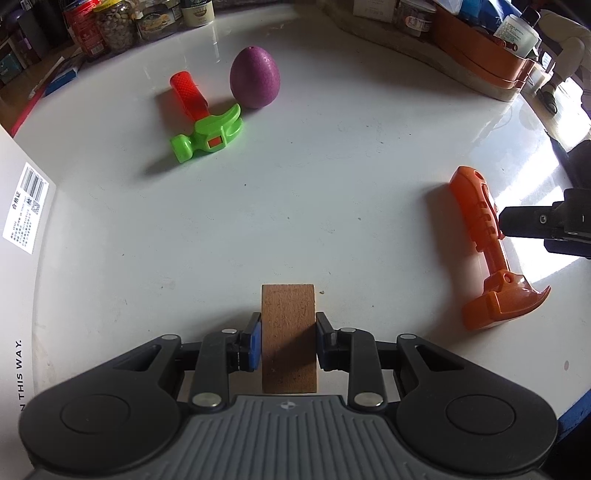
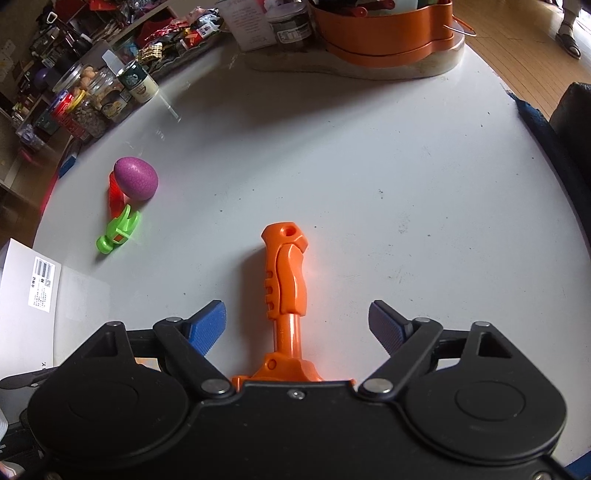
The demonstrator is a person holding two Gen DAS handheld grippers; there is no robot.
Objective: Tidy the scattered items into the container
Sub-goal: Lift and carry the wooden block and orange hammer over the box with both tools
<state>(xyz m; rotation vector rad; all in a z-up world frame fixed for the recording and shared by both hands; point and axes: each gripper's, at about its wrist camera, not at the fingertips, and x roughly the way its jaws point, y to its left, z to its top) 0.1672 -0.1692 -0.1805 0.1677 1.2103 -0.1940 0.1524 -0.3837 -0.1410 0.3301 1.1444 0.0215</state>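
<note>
My left gripper (image 1: 288, 341) is shut on a brown wooden block (image 1: 288, 332), its pads pressing both long sides just above the white table. My right gripper (image 2: 297, 325) stands open over an orange toy hammer (image 2: 286, 280) that lies flat between its blue pads (image 2: 208, 325) without touching them; the hammer's head is partly hidden under the gripper body. In the left wrist view the same orange hammer (image 1: 487, 243) lies at the right with the right gripper's black finger beside it. A purple egg (image 1: 255, 77) and a green-headed, red-handled toy hammer (image 1: 207, 125) lie farther away.
A white box (image 1: 22, 229) with a barcode label sits at the left table edge, white box (image 2: 26, 306) also in the right wrist view. Jars (image 2: 96, 103) and an orange tray (image 2: 388, 33) on a stone slab line the far edge. The table's edge drops off at the right.
</note>
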